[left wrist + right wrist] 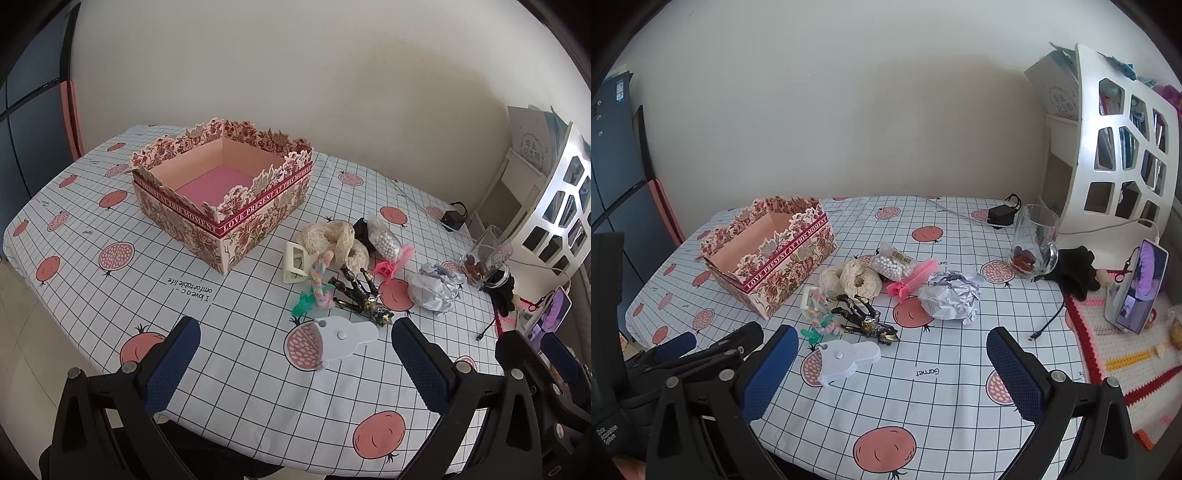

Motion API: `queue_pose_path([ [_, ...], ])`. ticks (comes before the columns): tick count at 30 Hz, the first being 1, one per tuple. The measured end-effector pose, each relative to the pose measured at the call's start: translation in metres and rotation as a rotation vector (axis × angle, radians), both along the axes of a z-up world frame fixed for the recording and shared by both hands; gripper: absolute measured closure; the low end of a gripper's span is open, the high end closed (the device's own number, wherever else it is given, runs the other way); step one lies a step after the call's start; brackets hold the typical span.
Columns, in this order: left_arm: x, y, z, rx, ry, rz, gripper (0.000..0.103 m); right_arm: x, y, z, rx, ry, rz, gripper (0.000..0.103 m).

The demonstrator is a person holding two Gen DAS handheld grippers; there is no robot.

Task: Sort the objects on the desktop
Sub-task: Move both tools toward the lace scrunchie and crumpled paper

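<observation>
Checked tablecloth covers table (pixel 229 369). Floral gift box (pixel 221 195) far left, empty. Clutter pile centre: lace scrunchies (pixel 855 280), bead bag (pixel 892 264), crumpled paper (pixel 951 297). Left claw (pixel 295 365), right claw (pixel 892 371) both wide, empty. Advice: pick nearest white plastic piece (pixel 849 356) first, approach low.

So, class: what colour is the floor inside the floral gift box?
Pink; the floral gift box shows its floor best in the left wrist view.

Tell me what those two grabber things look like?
Both match. The left gripper and right gripper have black plastic frames with silver screws. Each finger wears a bumpy dark blue pad. White lettering marks a black box beside them.
</observation>
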State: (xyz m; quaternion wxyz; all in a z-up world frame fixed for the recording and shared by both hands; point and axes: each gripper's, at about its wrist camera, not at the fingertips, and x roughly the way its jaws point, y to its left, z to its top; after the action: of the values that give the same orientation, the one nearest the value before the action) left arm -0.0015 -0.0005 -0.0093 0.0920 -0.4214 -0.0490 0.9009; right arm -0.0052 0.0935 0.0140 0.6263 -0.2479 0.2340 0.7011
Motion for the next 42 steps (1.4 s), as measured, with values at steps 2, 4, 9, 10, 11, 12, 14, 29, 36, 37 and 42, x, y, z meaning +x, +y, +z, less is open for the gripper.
queue_pose_path([
  [2, -0.002, 0.002, 0.002, -0.001, 0.01, -0.012, 0.0, -0.001, 0.001, 0.003, 0.004, -0.006, -0.001, 0.0],
  [4, -0.005, 0.005, 0.005, -0.013, 0.015, -0.021, 0.0, -0.001, 0.004, 0.006, 0.01, -0.019, -0.001, 0.0],
  [9, -0.013, 0.01, 0.015, -0.028, 0.052, -0.026, 0.0, -0.002, 0.012, 0.014, 0.02, -0.031, -0.008, 0.0],
  [10, -0.015, 0.011, 0.018, -0.032, 0.06, -0.025, 0.0, -0.002, 0.015, 0.015, 0.021, -0.032, -0.009, 0.0],
  [11, -0.017, 0.012, 0.02, -0.035, 0.066, -0.024, 0.0, -0.002, 0.018, 0.017, 0.021, -0.033, -0.008, 0.0],
  [12, -0.02, 0.013, 0.022, -0.037, 0.073, -0.023, 0.0, -0.002, 0.021, 0.019, 0.021, -0.035, -0.01, 0.0],
  [14, -0.027, 0.015, 0.028, -0.047, 0.081, -0.027, 0.0, -0.003, 0.027, 0.023, 0.022, -0.041, -0.013, 0.0],
  [29, -0.109, 0.058, 0.054, -0.117, 0.113, -0.093, 0.0, 0.001, 0.11, 0.046, 0.031, -0.037, -0.058, 0.0],
  [36, -0.146, 0.084, 0.037, -0.044, 0.052, -0.177, 0.0, 0.017, 0.142, 0.038, 0.017, -0.029, -0.124, 0.0],
  [37, -0.149, 0.088, 0.036, -0.043, 0.049, -0.179, 0.0, 0.018, 0.146, 0.037, 0.016, -0.037, -0.133, 0.0],
  [42, -0.166, 0.106, 0.023, -0.054, 0.024, -0.186, 0.0, 0.027, 0.166, 0.029, 0.008, -0.056, -0.154, 0.0],
])
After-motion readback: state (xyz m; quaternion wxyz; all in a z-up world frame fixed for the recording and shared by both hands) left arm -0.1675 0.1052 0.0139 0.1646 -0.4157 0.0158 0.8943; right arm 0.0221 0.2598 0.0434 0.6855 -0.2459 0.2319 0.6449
